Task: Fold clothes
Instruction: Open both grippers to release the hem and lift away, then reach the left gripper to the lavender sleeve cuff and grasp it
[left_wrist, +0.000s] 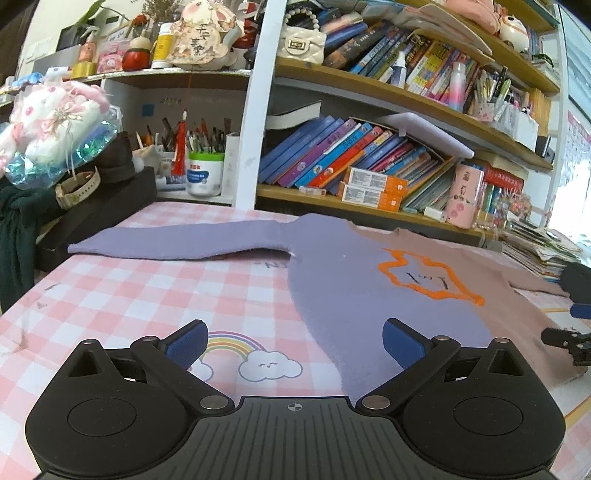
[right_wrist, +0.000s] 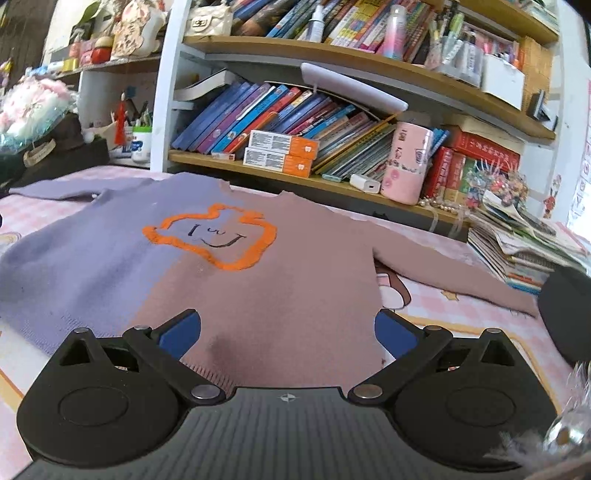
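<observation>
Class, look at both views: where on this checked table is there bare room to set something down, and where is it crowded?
Free: the checked cloth between the purple sleeve and the left gripper. Crowded: the paper stack on the far right.

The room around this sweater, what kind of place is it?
Probably a child's bedroom or study corner at home: crowded bookshelves of colourful books, a plush toy, and a pink checked table cover with a rainbow print under the sweater.

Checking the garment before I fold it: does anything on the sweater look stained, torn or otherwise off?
Yes. The sweater has a dark blotch on its brownish-pink half near the bottom hem, just ahead of the open right gripper; it looks like a stain or damp patch. Otherwise it lies flat, sleeves spread.
</observation>
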